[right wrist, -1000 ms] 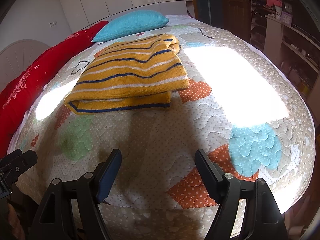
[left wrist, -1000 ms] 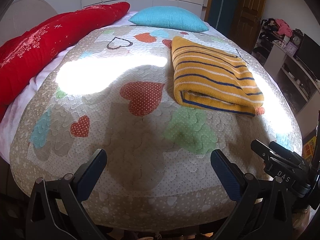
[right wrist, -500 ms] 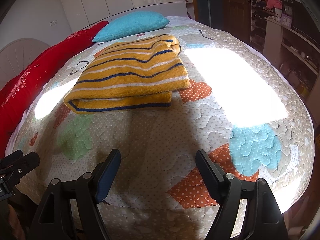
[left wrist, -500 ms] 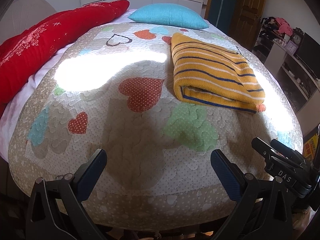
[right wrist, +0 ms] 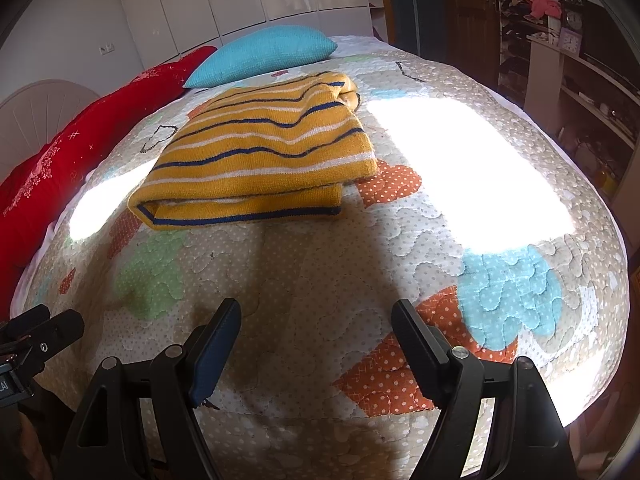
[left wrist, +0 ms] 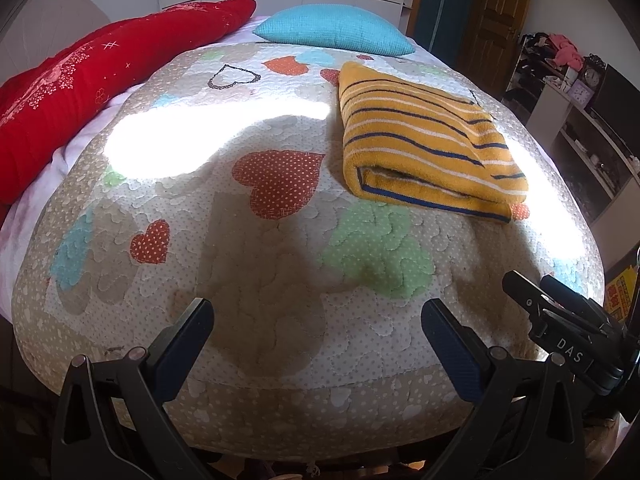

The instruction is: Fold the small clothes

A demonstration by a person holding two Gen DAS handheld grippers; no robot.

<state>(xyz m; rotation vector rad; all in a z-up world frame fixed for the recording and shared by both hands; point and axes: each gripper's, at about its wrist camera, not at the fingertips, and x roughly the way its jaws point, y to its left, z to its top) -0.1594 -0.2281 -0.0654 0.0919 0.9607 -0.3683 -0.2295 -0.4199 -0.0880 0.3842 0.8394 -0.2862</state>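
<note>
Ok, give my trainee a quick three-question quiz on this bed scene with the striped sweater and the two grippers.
1. True or false: the yellow striped sweater lies folded on the quilt.
2. Which gripper is holding the sweater: A left gripper, B right gripper, C neither?
3. Fill in: the pillow beyond the sweater is ____ in colour.

Key: 1 true; 2 C, both are open, short of the sweater; 3 turquoise.

White letters "DAS" stand on the right tongs (left wrist: 568, 354), seen beside the left.
</note>
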